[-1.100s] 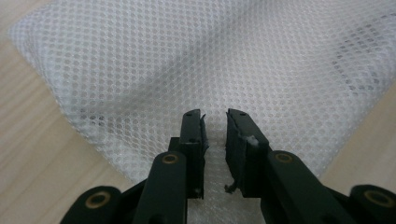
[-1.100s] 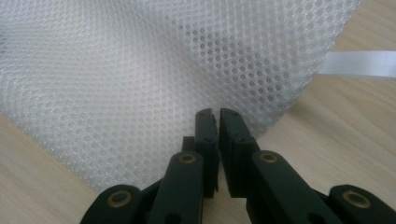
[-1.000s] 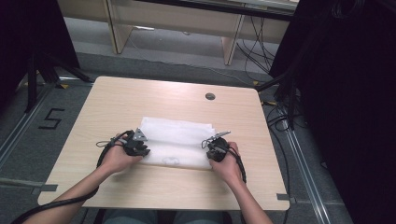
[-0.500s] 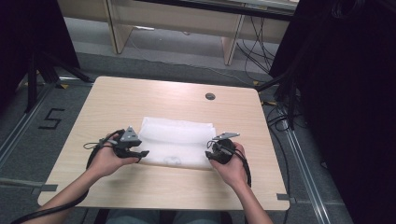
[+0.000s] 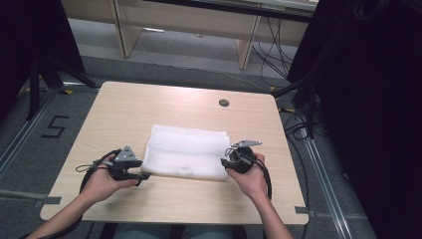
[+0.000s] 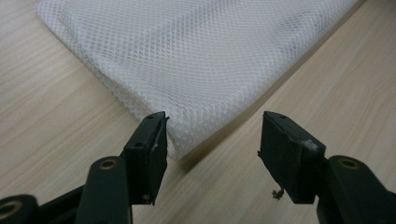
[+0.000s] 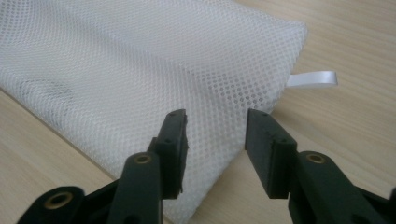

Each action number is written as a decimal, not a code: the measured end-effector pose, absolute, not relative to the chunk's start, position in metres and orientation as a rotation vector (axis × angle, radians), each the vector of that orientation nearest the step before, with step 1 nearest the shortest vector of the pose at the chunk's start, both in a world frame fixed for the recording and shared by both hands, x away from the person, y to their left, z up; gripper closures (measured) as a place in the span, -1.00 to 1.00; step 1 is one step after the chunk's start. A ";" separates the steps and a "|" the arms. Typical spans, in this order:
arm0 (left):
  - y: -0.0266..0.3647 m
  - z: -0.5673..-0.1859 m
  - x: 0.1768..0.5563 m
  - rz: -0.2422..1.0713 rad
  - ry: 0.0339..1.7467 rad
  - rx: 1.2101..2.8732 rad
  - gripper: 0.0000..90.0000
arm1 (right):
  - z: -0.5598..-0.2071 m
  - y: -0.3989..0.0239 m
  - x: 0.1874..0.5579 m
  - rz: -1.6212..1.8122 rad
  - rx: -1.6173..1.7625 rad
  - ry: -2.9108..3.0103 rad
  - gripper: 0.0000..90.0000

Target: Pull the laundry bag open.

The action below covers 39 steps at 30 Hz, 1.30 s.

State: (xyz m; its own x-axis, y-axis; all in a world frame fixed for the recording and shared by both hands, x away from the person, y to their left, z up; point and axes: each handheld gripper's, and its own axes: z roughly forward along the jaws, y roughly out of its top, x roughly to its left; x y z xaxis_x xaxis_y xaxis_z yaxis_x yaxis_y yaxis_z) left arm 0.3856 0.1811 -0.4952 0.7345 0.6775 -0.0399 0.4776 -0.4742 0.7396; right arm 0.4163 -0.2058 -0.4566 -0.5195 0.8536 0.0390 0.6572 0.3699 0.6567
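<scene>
High view, table: pale wood-grain top with a dark round grommet near its far edge.
Floor marking: a black "5" reads on the grey floor left of the table; it is the one piece of writing that can be read.
Mesh bag: white netting, folded flat, lying on the near middle of the table between the two grippers; no brand or printed label can be made out on it.
Left gripper: at the bag's near left corner; its jaws have just been opening and stand spread, with that corner lying between them, not pinched.
Right gripper: at the bag's right edge; its jaws have just opened and stand apart over the netting, gripping nothing.
Ribbon loop: plain white tab jutting from the bag's edge, bearing no print.
</scene>
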 end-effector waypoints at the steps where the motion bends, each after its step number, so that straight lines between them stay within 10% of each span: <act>1: 0.180 -0.496 0.385 0.331 0.880 2.160 -0.08 | -0.456 -0.205 0.416 0.897 1.334 2.331 0.42; 11: 0.167 -0.496 0.393 0.358 0.859 2.154 0.16 | -0.453 -0.199 0.426 0.884 1.245 2.359 0.47; 39: 0.136 -0.493 0.397 0.447 0.691 2.185 0.24 | -0.457 -0.195 0.515 0.704 1.367 2.270 -0.16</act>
